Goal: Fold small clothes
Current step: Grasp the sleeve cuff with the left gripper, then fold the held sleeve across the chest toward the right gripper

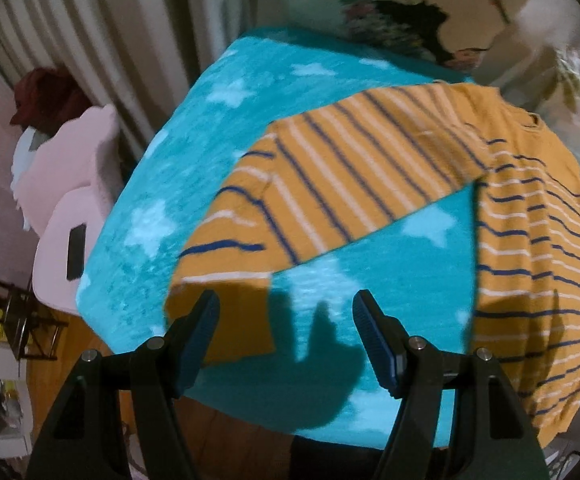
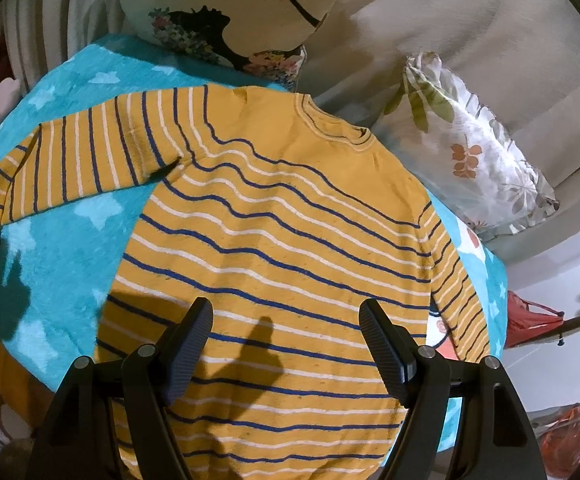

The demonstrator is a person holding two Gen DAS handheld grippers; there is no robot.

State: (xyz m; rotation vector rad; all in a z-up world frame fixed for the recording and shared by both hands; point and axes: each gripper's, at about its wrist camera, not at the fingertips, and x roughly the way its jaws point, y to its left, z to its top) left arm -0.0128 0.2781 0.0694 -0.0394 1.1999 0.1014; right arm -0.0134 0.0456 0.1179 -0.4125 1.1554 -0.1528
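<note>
The blanket [image 2: 69, 240], teal with pale stars, covers the surface you are working on; whether a bed or a bench lies under it, you cannot tell. On it the sweater [image 2: 281, 240] lies flat, collar away from you and hem toward you, so its body runs lengthwise along your line of sight. One sleeve [image 1: 330, 168] stretches out sideways to your left across the blanket, its long axis crossing the body's. The other sleeve [image 2: 450, 280] lies down along the right edge of the body.

Your right gripper [image 2: 285, 332] hovers over the lower middle of the body, fingers spread, holding nothing. Your left gripper [image 1: 285, 320] hangs by the outstretched sleeve, also spread and empty; its left finger [image 1: 201, 320] sits at the cuff [image 1: 225, 304], which lies just left of centre between the fingers.

The left hand is plainly the nearer one to that sleeve, so the likely first fold, cuff drawn in over the body, falls to it.
</note>
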